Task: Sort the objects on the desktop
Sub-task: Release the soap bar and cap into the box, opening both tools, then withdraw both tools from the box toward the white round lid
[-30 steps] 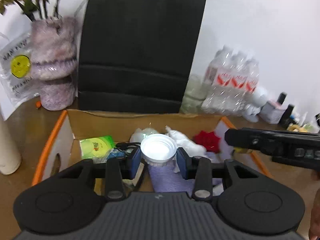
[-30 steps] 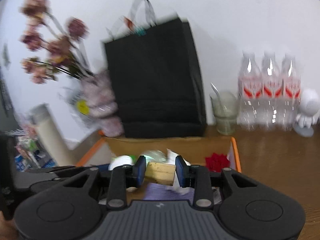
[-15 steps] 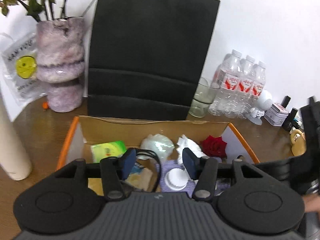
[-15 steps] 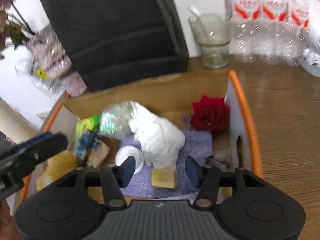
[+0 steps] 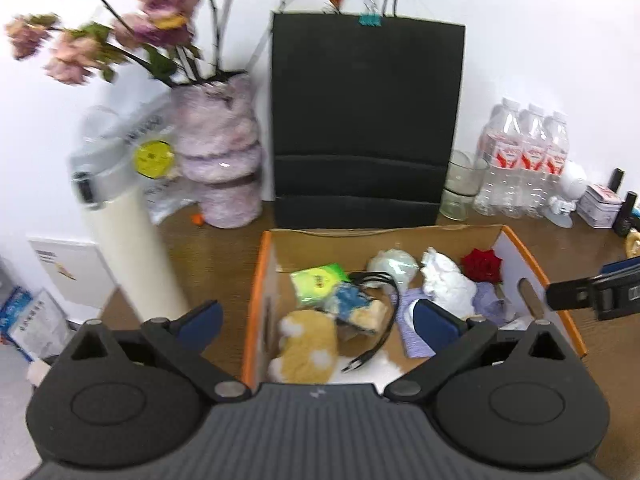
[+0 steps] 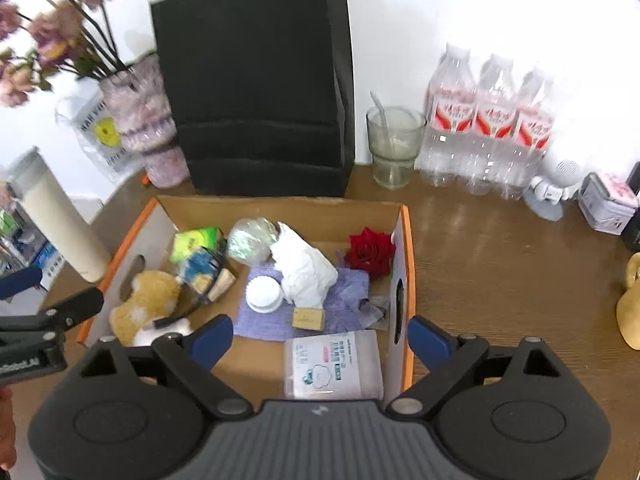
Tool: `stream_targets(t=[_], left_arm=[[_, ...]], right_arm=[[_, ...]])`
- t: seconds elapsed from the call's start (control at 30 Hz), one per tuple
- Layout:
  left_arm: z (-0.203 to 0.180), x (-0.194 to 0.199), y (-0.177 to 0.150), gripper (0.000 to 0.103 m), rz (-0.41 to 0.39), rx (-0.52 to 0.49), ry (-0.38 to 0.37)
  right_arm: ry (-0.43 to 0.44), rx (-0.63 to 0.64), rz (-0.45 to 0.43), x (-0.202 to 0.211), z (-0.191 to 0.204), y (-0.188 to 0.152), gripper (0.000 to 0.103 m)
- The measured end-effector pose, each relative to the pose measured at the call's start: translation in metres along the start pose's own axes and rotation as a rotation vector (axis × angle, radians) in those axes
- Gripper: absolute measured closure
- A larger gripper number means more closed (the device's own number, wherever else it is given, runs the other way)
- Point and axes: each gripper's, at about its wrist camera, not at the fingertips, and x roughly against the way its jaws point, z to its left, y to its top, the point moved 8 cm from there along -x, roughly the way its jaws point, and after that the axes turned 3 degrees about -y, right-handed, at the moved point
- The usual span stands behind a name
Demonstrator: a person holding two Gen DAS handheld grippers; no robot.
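Observation:
An orange-rimmed cardboard box [image 6: 406,248] on the wooden desk holds the sorted things. On a purple cloth [image 6: 272,322] inside it lie a white lid [image 6: 263,294] and a small tan block [image 6: 307,317], beside a crumpled white tissue [image 6: 304,266] and a red rose [image 6: 370,254]. A plush toy [image 5: 304,344], a green packet [image 5: 318,282] and a black cable [image 5: 380,320] fill the box's left half. My left gripper [image 5: 318,322] hangs above the box [image 5: 256,280], jaws opening wide, with nothing gripped. My right gripper [image 6: 320,340] also hovers over it, jaws opening and empty.
A black paper bag [image 6: 256,80] stands behind the box, with a flower vase [image 5: 220,160] and a cream cylinder [image 5: 132,256] to its left. A glass [image 6: 394,146], three water bottles [image 6: 492,120] and a tin [image 6: 608,204] line the back right. A tissue pack [image 6: 334,364] lies at the box's near end.
The left gripper let go of the white lid and the right let go of the tan block. Both objects now lie in the box. Both grippers rose and opened wide.

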Motion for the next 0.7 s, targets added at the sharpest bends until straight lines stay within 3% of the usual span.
stream_targets(t=[0.17,0.4,0.5,0.57,0.7], left_arm=[[0.009,0.021,-0.017,0.0,-0.009,-0.002,0.017],[0.016,0.052,-0.031,0.0,-0.112,0.074,0.02],[0.019,0.066,-0.062,0.0,-0.219,0.097,0.03],[0.016,0.069,-0.09,0.0,-0.24,0.089,0.002],[0.007,0.076,-0.134,0.0,-0.221,0.087,-0.042]], right_arm=[[0.029,-0.005,-0.019,0.014,0.007,-0.019,0.006],[0.08,-0.02,-0.166,0.045,0.022,-0.048,0.006],[0.073,-0.007,-0.31,0.056,0.028,-0.083,0.005],[0.072,0.028,-0.389,0.057,0.033,-0.11,0.004],[0.037,0.042,-0.394,0.05,0.039,-0.157,0.004]])
